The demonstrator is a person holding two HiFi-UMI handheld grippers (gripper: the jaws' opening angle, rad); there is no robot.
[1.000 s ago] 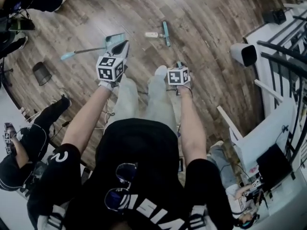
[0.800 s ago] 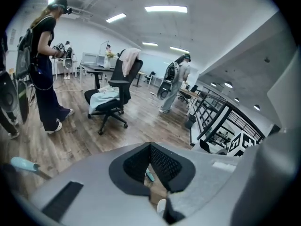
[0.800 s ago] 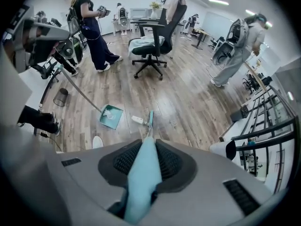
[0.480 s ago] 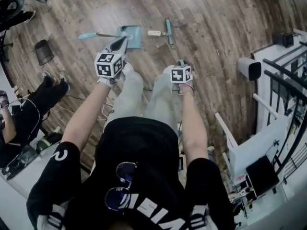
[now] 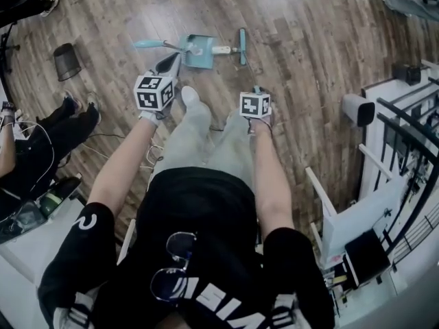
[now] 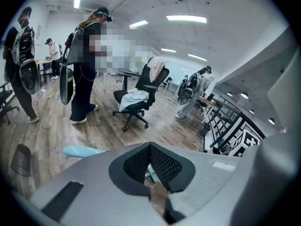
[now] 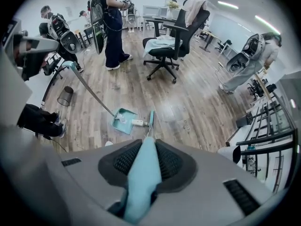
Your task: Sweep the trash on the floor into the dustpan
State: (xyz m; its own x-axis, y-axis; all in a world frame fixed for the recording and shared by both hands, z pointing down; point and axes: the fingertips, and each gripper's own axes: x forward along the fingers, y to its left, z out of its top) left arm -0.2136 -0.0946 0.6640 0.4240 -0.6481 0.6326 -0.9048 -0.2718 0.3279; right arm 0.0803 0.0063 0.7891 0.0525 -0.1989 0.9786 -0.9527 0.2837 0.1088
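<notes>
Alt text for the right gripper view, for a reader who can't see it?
The right claw is shut on a teal broom handle, whose head rests on the wooden floor beside a teal dustpan, a white scrap between them. Beyond stand an office chair and several people.

The floor (image 5: 309, 46) is laid in brown-grey wood planks w/ a low sheen. The dustpan (image 5: 206, 59) and broom (image 5: 241, 45) are seen as smooth teal plastic, semi-gloss. The pads (image 7: 171, 163) are black w/ a gridded, rubbery-looking texture, set in matt grey plastic; a black mesh bin (image 5: 66, 62) is noted.
</notes>
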